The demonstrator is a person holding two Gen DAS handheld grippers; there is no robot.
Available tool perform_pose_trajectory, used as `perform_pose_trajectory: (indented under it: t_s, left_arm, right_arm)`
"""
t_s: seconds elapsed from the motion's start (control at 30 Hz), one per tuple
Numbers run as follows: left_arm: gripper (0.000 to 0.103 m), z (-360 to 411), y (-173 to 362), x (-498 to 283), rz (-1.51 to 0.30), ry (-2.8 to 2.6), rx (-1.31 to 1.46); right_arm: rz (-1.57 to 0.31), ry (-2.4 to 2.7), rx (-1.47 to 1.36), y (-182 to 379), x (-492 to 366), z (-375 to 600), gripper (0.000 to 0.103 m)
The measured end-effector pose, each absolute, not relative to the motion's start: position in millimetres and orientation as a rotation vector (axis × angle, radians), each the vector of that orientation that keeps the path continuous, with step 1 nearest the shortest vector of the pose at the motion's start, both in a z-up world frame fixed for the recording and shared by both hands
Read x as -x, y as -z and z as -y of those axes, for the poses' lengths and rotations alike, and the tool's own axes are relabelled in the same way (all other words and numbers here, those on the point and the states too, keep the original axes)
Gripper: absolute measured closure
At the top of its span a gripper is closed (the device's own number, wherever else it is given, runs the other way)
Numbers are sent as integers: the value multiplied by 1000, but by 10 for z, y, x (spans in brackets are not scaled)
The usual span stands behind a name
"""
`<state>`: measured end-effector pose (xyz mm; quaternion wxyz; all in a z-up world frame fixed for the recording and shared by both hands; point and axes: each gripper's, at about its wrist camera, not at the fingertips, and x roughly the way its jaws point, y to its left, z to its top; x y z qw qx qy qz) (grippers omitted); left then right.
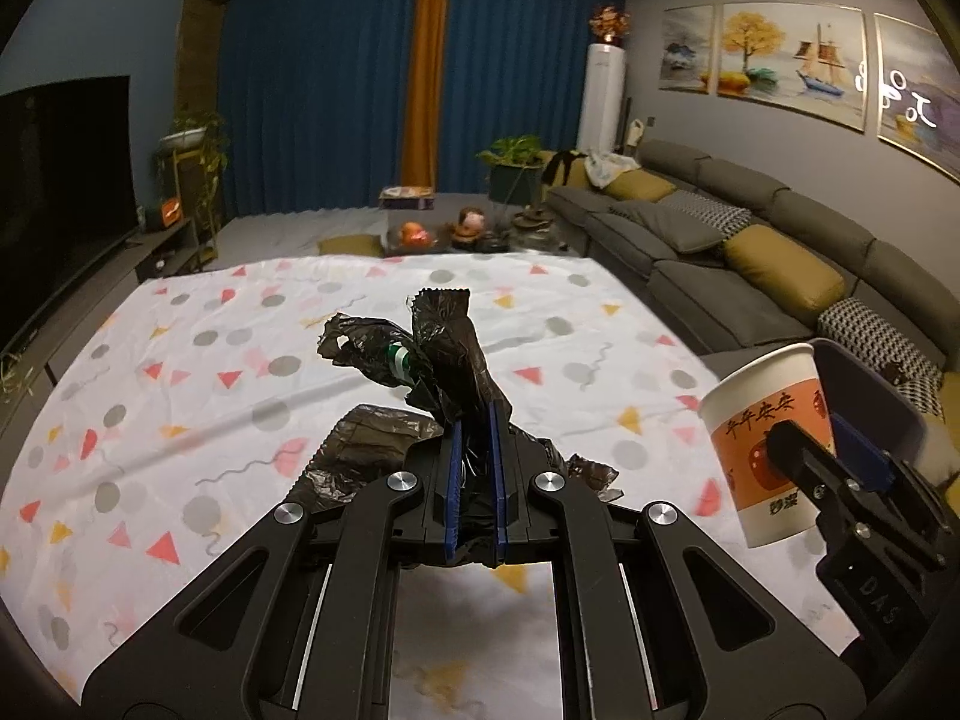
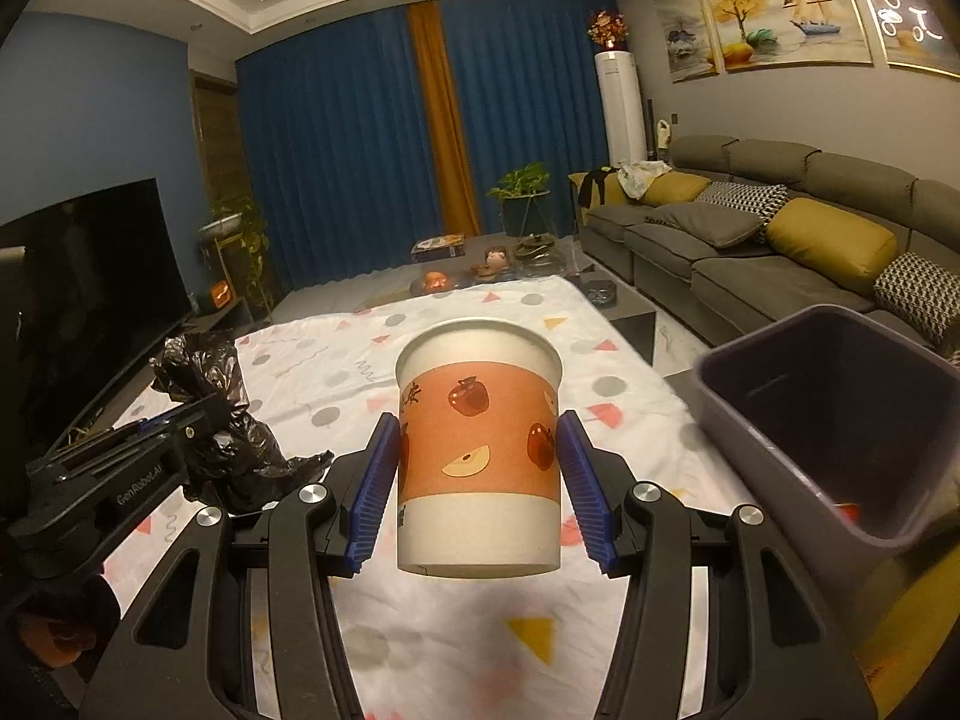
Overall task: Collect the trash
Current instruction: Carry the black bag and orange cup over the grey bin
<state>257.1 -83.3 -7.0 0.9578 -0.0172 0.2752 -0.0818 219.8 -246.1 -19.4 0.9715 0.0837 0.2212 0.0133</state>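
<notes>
My left gripper (image 1: 474,420) is shut on a crumpled black plastic bag (image 1: 444,348) that sticks up from the jaws above the table; something green and white shows inside its folds. It also shows in the right wrist view (image 2: 204,384). My right gripper (image 2: 477,438) is shut on a white paper cup (image 2: 480,444) with an orange band and apple pictures, held upright above the table. The cup also shows in the left wrist view (image 1: 771,432). A dark purple bin (image 2: 840,420) stands open to the right of the cup.
The table wears a white cloth (image 1: 180,372) with coloured triangles and grey dots. A grey sofa (image 1: 750,240) with yellow cushions runs along the right. A television (image 1: 60,192) stands at the left. A low table with ornaments (image 1: 468,228) lies beyond.
</notes>
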Motion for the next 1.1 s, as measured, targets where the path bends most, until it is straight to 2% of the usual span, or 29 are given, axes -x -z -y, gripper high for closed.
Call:
perform_pose_trajectory:
  t_s: [0.57, 1.1]
  left_arm:
    - [95, 1671, -55, -2333, -525, 313, -44]
    - [95, 2812, -111, -2553, -493, 529, -85]
  right_arm:
    - [-401, 95, -210, 95, -1871, 3077, 50]
    - [-364, 331, -258, 86, -1795, 3979, 50]
